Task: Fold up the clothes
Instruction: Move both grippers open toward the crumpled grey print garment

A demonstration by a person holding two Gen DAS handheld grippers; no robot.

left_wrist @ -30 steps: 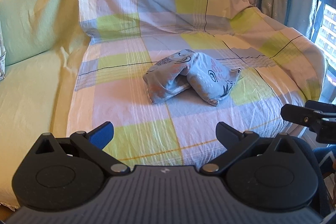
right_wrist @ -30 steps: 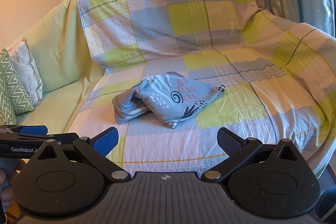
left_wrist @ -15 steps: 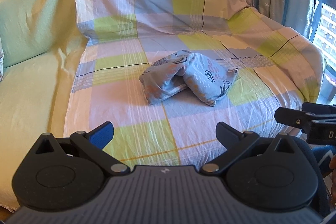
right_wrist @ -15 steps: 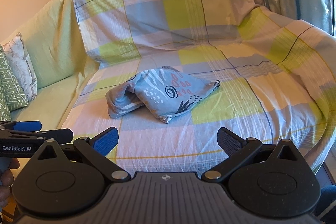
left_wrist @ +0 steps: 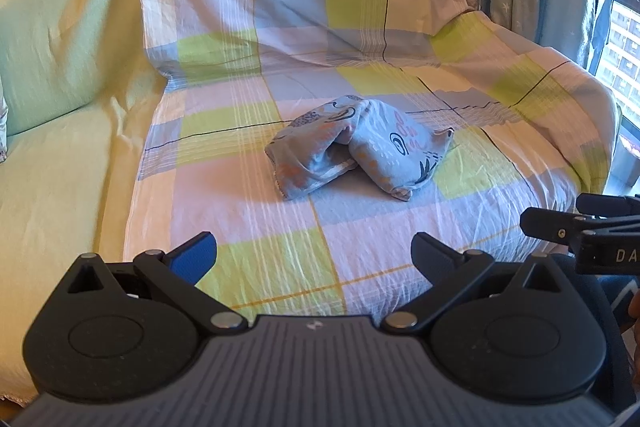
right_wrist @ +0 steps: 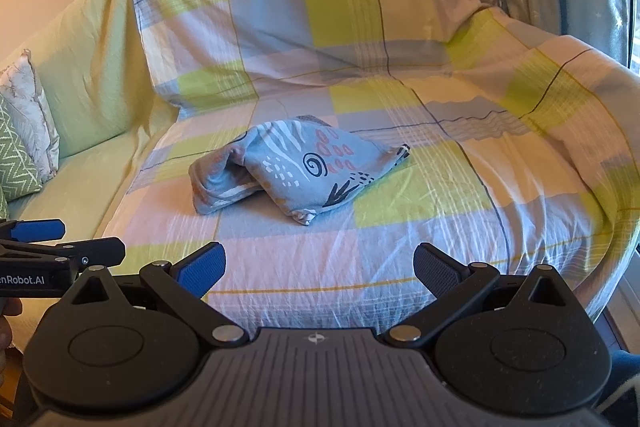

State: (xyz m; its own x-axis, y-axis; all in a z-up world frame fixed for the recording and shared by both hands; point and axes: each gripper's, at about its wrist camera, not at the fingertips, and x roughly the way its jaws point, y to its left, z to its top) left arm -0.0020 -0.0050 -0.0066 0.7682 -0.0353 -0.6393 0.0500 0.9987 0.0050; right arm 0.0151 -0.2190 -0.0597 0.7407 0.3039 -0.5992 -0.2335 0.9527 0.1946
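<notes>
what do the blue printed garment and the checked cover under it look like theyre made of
Garment: soft matte woven or knit fabric, probably cotton; it slumps in thick rounded folds. Checked cover: thin matte woven sheeting, likely cotton; fine creases all over, draping closely over the seat.

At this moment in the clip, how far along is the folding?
Barely begun, by the look of it. Done: nothing visibly folded; the blue patterned garment lies bunched in a heap on the checked sheet over the sofa. In hand: nothing; the left hand-held gripper and right hand-held gripper are both open and short of the cloth. Left: grasping it, spreading it flat and making the folds.
</notes>
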